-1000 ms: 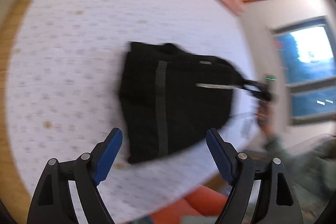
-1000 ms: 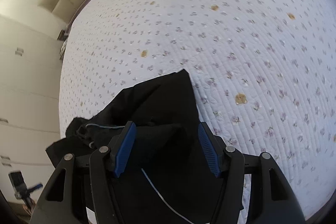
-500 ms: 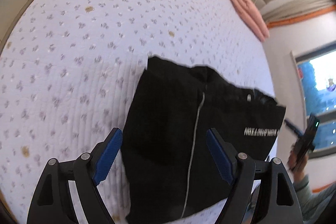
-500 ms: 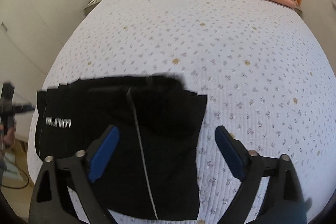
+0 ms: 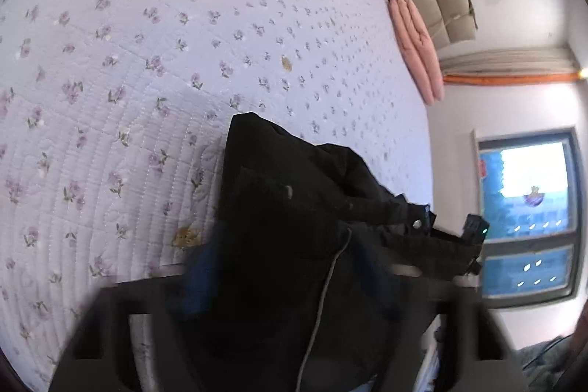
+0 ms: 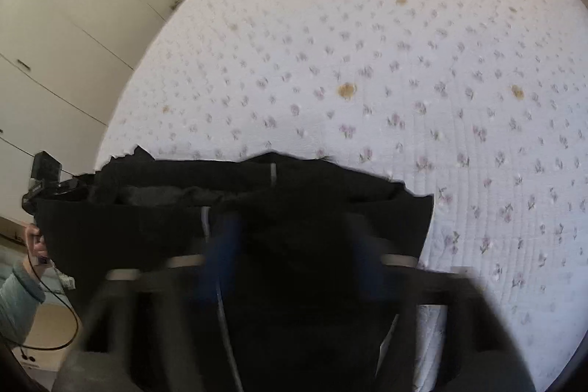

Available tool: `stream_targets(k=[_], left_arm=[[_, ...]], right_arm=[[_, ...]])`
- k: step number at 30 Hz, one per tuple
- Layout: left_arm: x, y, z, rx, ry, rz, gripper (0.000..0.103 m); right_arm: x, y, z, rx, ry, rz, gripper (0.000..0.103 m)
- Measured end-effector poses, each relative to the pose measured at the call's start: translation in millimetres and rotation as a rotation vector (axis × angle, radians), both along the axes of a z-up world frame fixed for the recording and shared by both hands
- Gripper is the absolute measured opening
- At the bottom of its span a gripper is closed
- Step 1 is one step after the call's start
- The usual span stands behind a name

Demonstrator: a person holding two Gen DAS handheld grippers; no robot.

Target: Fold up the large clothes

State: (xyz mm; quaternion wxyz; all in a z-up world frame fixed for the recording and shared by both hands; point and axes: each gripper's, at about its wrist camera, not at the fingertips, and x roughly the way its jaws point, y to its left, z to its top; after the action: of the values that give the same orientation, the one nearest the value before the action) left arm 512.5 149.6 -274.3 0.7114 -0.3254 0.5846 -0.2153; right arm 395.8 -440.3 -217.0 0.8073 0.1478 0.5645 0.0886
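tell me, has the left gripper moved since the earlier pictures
Yes. The left gripper has come down toward the floral quilt, and its jaws have just been closing around the black garment.

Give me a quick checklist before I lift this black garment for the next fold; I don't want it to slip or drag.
1. Left tongs on the black garment: their jaws have just been closing with cloth between them; ok, though blurred.
2. Right tongs on the garment: jaws have just been closing with cloth between; ok, also blurred.
3. How many layers each grip has caught: cannot tell.
4. Garment lies flat: not ok, it is bunched between the two grips.
5. Bare floral quilt beyond the garment to lay the fold on: ok.
6. Folded pink blanket away from the garment: ok, it lies at the far edge.
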Motion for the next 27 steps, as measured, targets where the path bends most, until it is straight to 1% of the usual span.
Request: stream_targets(k=[2, 3, 5, 7, 8, 9, 10, 11, 12, 13, 14, 15, 17, 18, 19, 21, 22, 24, 25, 27], left_arm=[[-1, -4, 10, 0.040, -0.034, -0.022, 0.013], [-4, -9, 22, 0.051, -0.072, -0.031, 0.010], [-5, -15, 51, 0.063, -0.137, -0.031, 0.010], [-1, -19, 81, 0.061, -0.214, -0.018, 0.009], [6, -20, 103, 0.041, -0.278, -0.003, 0.009], [13, -21, 118, 0.015, -0.326, 0.005, 0.009], [19, -22, 127, 0.009, -0.358, 0.009, 0.009], [31, -28, 136, 0.019, -0.397, 0.006, 0.009], [42, -35, 137, 0.050, -0.412, -0.008, 0.009], [51, -42, 133, 0.089, -0.412, -0.013, 0.009], [64, -49, 120, 0.155, -0.387, -0.015, 0.009], [73, -54, 103, 0.201, -0.348, -0.019, 0.009], [83, -55, 68, 0.283, -0.265, -0.011, 0.009], [88, -54, 43, 0.314, -0.203, -0.002, 0.009], [91, -51, 19, 0.322, -0.149, 0.008, 0.009], [92, -51, -13, 0.338, -0.094, 0.018, 0.010], [91, -51, -20, 0.346, -0.085, 0.016, 0.011], [93, -58, -32, 0.392, -0.076, -0.002, 0.013], [94, -61, -31, 0.410, -0.086, -0.012, 0.014], [95, -64, -18, 0.467, -0.126, -0.031, 0.023]], right_arm=[[-10, 5, 6, -0.053, -0.024, -0.004, 0.019], [-16, 4, 12, -0.077, -0.035, -0.027, 0.017], [-27, -3, 34, -0.123, -0.068, -0.088, 0.016], [-38, -13, 67, -0.205, -0.126, -0.147, 0.015], [-40, -18, 81, -0.219, -0.150, -0.167, 0.015], [-41, -22, 92, -0.233, -0.168, -0.184, 0.014], [-38, -25, 101, -0.261, -0.183, -0.197, 0.014], [-33, -25, 106, -0.302, -0.195, -0.203, 0.014], [-24, -25, 105, -0.348, -0.202, -0.207, 0.014], [-18, -25, 102, -0.362, -0.198, -0.211, 0.014], [-6, -28, 90, -0.366, -0.180, -0.226, 0.014], [4, -30, 78, -0.356, -0.158, -0.238, 0.014], [27, -29, 36, -0.353, -0.079, -0.241, 0.014], [34, -27, 18, -0.359, -0.046, -0.239, 0.014], [42, -24, -6, -0.364, 0.000, -0.236, 0.014], [46, -14, -48, -0.366, 0.094, -0.206, 0.016], [46, -9, -61, -0.398, 0.114, -0.198, 0.017], [47, 6, -70, -0.512, 0.101, -0.162, 0.021], [49, 10, -71, -0.552, 0.103, -0.151, 0.021], [51, 11, -71, -0.577, 0.117, -0.152, 0.024]])
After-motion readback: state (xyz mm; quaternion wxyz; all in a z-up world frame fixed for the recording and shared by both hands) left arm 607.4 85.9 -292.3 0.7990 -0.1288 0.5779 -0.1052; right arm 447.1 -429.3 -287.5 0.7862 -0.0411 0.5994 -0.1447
